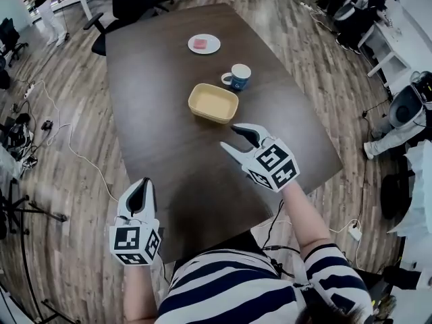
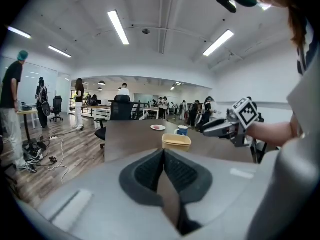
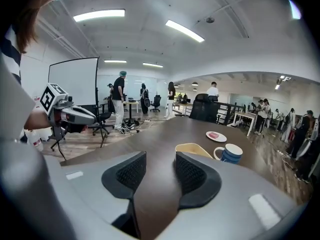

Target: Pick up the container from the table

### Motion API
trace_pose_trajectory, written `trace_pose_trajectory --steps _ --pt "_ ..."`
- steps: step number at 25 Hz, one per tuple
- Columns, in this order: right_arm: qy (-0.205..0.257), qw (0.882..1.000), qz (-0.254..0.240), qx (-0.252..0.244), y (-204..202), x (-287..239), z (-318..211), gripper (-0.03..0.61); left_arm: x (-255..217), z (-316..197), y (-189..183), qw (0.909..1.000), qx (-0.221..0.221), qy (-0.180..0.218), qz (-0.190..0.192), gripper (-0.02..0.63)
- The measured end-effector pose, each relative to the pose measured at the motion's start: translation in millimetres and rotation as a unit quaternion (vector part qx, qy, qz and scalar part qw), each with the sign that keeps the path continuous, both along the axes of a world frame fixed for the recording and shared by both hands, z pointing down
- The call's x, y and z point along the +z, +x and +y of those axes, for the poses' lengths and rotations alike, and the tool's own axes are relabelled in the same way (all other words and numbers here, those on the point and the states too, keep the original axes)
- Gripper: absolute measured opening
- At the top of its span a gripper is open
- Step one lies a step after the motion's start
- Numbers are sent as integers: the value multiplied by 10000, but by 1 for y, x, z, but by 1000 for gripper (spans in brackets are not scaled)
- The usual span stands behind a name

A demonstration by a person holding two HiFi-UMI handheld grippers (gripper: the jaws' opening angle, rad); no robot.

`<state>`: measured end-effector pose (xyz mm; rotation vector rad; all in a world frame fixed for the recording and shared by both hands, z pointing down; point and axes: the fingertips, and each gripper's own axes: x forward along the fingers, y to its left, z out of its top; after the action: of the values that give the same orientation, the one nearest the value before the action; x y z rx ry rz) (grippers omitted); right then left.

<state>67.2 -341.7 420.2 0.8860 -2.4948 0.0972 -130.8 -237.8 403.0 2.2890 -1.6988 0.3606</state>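
A shallow tan container (image 1: 213,102) sits empty on the dark brown table (image 1: 169,140), around its middle. My right gripper (image 1: 229,138) hovers just short of the container's near right corner, jaws open and nothing between them. From the right gripper view, the container (image 3: 192,149) shows just past the right gripper (image 3: 160,156). My left gripper (image 1: 144,183) hangs by the table's near left edge, far from the container, its pads closed together and empty. The left gripper view looks past the left gripper (image 2: 164,152) at the container (image 2: 176,142) farther up the table.
A blue mug (image 1: 237,77) stands right behind the container, and a white plate (image 1: 204,44) with a pink item lies beyond it. Office chairs, cables on the wood floor and several people ring the table. A person's striped shirt fills the bottom of the head view.
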Motion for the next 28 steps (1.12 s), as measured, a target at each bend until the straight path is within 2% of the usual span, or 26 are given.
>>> trace_pose_trajectory --steps 10,19,28 --pt "-239 9994 229 -98 -12 42 -78 172 17 -54 -5 9996 -153 -176 -131 0" --pt "-252 9908 1261 -423 -16 96 -118 169 41 -83 -4 9988 -176 -422 -192 0" --pt "-174 9748 2061 -838 -24 132 -132 146 63 -97 -5 9978 -207 -600 -196 0"
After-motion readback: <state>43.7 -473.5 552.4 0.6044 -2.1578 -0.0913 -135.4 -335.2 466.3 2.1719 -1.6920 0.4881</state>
